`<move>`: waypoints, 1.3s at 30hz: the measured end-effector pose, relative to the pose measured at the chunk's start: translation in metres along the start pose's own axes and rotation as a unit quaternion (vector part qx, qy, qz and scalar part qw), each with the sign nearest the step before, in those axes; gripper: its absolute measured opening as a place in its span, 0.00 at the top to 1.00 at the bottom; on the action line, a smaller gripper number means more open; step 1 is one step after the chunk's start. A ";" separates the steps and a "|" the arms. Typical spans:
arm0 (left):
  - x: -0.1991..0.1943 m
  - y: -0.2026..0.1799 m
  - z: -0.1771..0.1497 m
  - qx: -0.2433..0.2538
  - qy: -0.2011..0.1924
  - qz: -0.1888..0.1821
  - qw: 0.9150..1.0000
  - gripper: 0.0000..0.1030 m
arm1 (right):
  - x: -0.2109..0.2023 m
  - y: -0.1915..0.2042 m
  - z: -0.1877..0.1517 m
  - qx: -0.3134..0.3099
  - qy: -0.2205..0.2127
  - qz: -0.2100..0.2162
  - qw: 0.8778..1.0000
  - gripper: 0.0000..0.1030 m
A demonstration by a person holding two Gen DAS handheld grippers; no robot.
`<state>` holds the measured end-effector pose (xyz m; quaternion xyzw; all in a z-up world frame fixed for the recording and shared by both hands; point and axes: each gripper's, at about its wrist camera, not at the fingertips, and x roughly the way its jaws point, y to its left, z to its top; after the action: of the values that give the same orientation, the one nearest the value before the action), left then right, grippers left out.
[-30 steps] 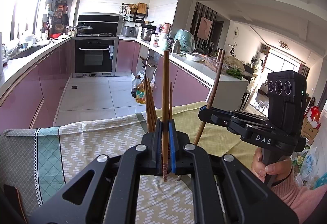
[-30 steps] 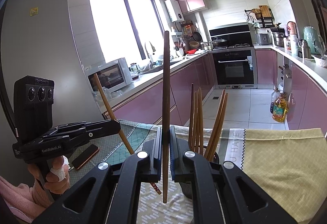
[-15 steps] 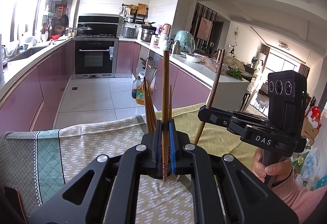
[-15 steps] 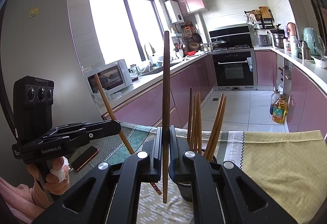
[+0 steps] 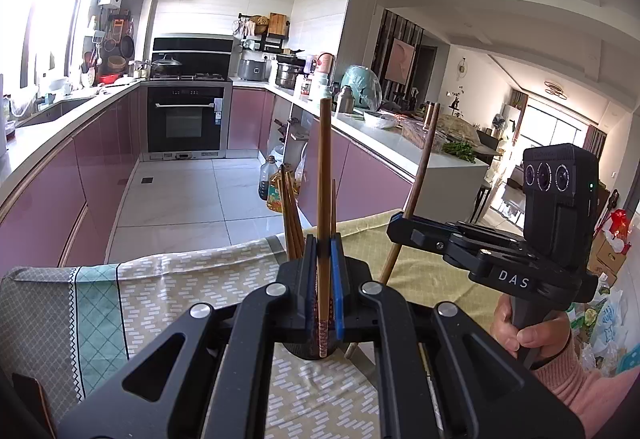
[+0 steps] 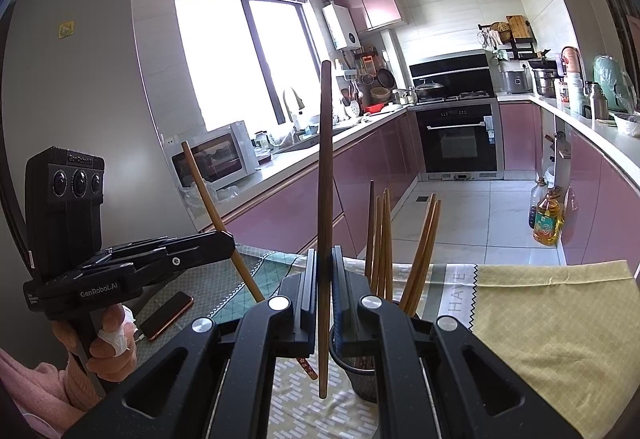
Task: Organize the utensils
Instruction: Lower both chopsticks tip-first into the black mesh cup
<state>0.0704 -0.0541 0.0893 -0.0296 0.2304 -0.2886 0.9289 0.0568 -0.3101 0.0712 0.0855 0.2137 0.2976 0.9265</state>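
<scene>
While both hands hung over the tablecloth [image 5: 168,291], the left gripper [image 5: 323,275] was clamped on one upright chopstick [image 5: 324,179] and the right gripper [image 6: 325,287] pinched another chopstick [image 6: 325,167]; just beyond, more chopsticks [image 6: 382,239] stood in the mesh holder [image 6: 362,375].
</scene>
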 end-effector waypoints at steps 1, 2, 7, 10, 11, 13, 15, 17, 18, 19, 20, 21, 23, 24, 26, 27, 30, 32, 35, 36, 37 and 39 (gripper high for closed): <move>-0.001 0.000 0.001 0.000 -0.001 0.000 1.000 0.93 | 0.000 0.000 0.000 0.000 0.000 0.000 1.000 0.94; -0.001 0.000 0.001 0.000 -0.001 0.000 1.000 0.93 | 0.001 0.000 0.001 0.000 0.000 0.000 1.000 0.94; 0.001 0.000 0.004 0.000 -0.005 -0.001 1.000 0.93 | 0.000 0.001 0.002 -0.001 -0.001 -0.001 1.000 0.94; 0.000 0.000 0.008 0.001 -0.006 -0.002 1.000 0.93 | 0.000 0.001 0.003 -0.002 -0.002 -0.001 1.000 0.94; 0.000 -0.001 0.009 0.001 -0.007 -0.001 1.000 0.93 | 0.000 0.001 0.004 -0.003 -0.002 0.000 1.000 0.94; 0.000 -0.002 0.010 0.002 -0.008 -0.001 1.000 0.93 | 0.000 0.001 0.004 -0.003 -0.002 0.000 1.000 0.94; 0.002 -0.001 0.011 0.002 -0.008 -0.002 1.000 0.93 | 0.000 0.002 0.004 -0.003 -0.002 -0.001 1.000 0.94; 0.002 -0.002 0.011 0.002 -0.008 -0.001 1.000 0.93 | 0.000 0.002 0.004 -0.003 -0.003 -0.001 1.000 0.94; 0.002 -0.002 0.011 0.002 -0.008 -0.001 1.000 0.93 | 0.000 0.002 0.005 -0.004 -0.003 -0.001 1.000 0.94; 0.002 -0.001 0.011 0.002 -0.008 -0.001 1.000 0.93 | 0.000 0.002 0.006 -0.004 -0.004 -0.001 1.000 0.95; 0.002 -0.001 0.011 0.002 -0.008 -0.001 1.000 0.93 | 0.000 0.002 0.007 -0.005 -0.004 -0.001 1.000 0.94; 0.002 -0.002 0.011 0.001 -0.008 0.000 1.000 0.93 | 0.000 0.002 0.008 -0.005 -0.005 -0.002 1.000 0.94; 0.002 -0.002 0.012 0.001 -0.009 0.000 1.000 0.93 | -0.001 0.002 0.008 -0.006 -0.006 -0.001 1.000 0.95; 0.001 -0.002 0.013 0.001 -0.010 0.001 1.000 0.93 | -0.002 0.002 0.008 -0.006 -0.006 -0.001 1.000 0.94; 0.001 -0.003 0.015 0.002 -0.011 0.000 1.000 0.93 | -0.001 0.002 0.008 -0.006 -0.007 -0.002 1.000 0.94; 0.000 -0.004 0.015 0.002 -0.012 0.001 1.000 0.93 | -0.001 0.003 0.009 -0.006 -0.008 -0.002 1.000 0.94; 0.000 -0.005 0.017 0.003 -0.013 0.001 1.000 0.93 | -0.003 0.001 0.010 -0.007 -0.011 -0.002 1.000 0.94; 0.001 -0.006 0.018 0.003 -0.013 0.001 1.000 0.93 | -0.003 0.001 0.011 -0.008 -0.013 -0.002 1.000 0.94; 0.001 -0.006 0.017 0.002 -0.014 0.001 1.000 0.93 | -0.004 0.000 0.012 -0.009 -0.016 -0.002 1.000 0.94; 0.001 -0.006 0.018 0.002 -0.014 0.001 1.000 0.93 | -0.005 0.000 0.012 -0.010 -0.017 -0.003 1.000 0.94; 0.002 -0.007 0.020 0.002 -0.015 0.001 1.000 0.93 | -0.005 0.000 0.012 -0.010 -0.018 -0.003 1.000 0.94; 0.002 -0.008 0.021 0.002 -0.016 0.002 1.000 0.93 | -0.005 -0.001 0.014 -0.010 -0.020 -0.003 1.000 0.94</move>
<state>0.0770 -0.0632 0.1085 -0.0316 0.2149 -0.2872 0.9329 0.0597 -0.3140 0.0851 0.0815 0.1928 0.2950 0.9323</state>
